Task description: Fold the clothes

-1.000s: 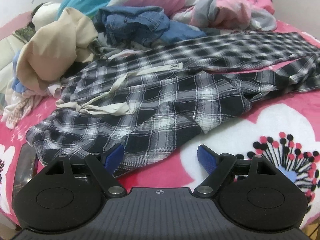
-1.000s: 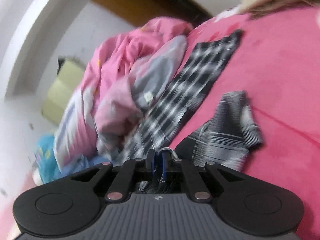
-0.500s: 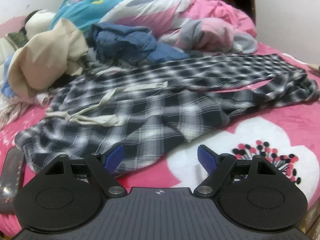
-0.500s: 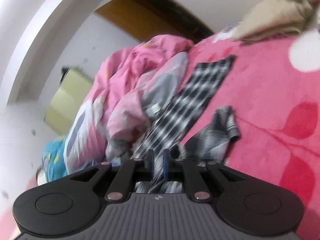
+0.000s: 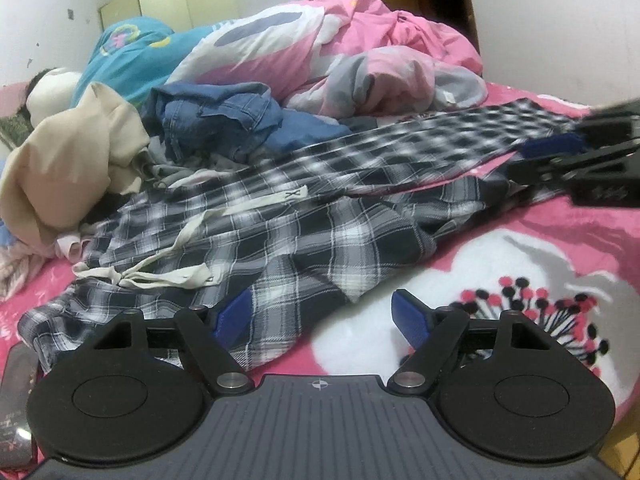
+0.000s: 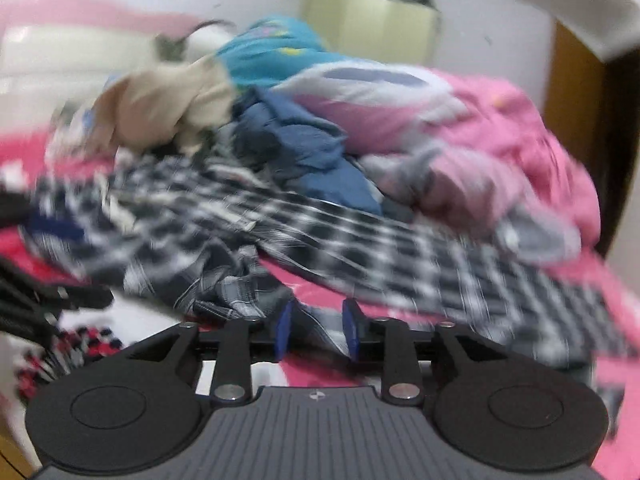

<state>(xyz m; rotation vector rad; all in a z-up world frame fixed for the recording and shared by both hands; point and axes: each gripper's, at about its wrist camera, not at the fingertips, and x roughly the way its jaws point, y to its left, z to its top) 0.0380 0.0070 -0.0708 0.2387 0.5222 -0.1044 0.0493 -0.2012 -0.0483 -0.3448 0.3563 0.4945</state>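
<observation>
On the far left of the left wrist view, at about nine o'clock, a tan top (image 5: 68, 160) lies in a heap. Next to it, toward eleven o'clock, sit crumpled blue jeans (image 5: 224, 120). Behind them is a teal cloth (image 5: 128, 52), and a big pink quilt (image 5: 384, 52) fills the twelve o'clock part of the bed. In the middle lie the checked pants (image 5: 304, 236), black and white, spread flat on the pink flower blanket (image 5: 500, 264). Their cream drawstring (image 5: 172, 276) trails at about nine o'clock from the middle. One long leg runs off toward two o'clock. The left gripper (image 5: 324, 316) is low at six o'clock. Its jaws are wide apart and closing a little. The left blue pad lies over the edge of the pants, but the pads do not squeeze anything, and the right pad is over the bare blanket. At three o'clock the right gripper (image 5: 576, 152) comes in from the edge, blurry, near the far pant leg. The right wrist view is blurry too. There the tan top (image 6: 168, 108) is at ten o'clock, the jeans (image 6: 296, 148) near twelve, and the quilt (image 6: 500, 140) at two o'clock. The checked pants (image 6: 328, 240) cross the middle. The right gripper (image 6: 316, 332) is at six o'clock with its jaws opening. A bit of the pant leg lies between the pads, which stand a little apart from it.
</observation>
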